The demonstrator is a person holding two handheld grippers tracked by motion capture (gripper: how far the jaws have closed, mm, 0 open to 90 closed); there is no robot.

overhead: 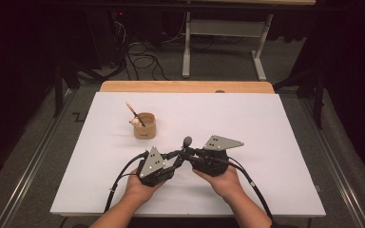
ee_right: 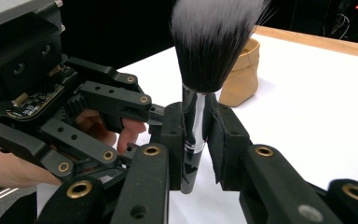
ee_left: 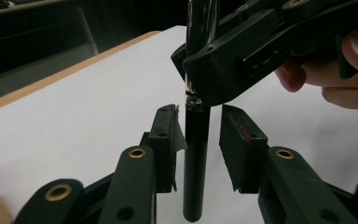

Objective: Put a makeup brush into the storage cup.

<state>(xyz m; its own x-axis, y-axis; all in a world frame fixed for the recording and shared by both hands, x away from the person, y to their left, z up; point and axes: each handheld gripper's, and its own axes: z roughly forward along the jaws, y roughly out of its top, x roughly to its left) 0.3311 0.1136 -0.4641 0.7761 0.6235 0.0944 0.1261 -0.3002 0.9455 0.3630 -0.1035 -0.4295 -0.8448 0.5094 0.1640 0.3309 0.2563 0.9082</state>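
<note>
A makeup brush [overhead: 187, 141] with a black handle [ee_left: 196, 163], a silver ferrule and dark, white-tipped bristles [ee_right: 214, 42] stands upright just above the white table. My right gripper [ee_right: 196, 116] is shut on the ferrule, its pads pressing from both sides. My left gripper [ee_left: 198, 116] brackets the black handle below that grip. Its one pad [ee_left: 168, 140] is close against the handle, and a narrow gap shows at the other pad [ee_left: 235, 144]. In the high view the two grippers meet tip to tip at the brush, the left gripper [overhead: 177, 160] and the right gripper [overhead: 188, 153].
A tan cup [overhead: 145, 126] stands on the white table top [overhead: 266, 123], left of centre and behind the grippers, with a thin stick [overhead: 133, 111] leaning out of it. A wooden edge [overhead: 185, 86] runs along the far side. Cables trail from both grippers toward the person.
</note>
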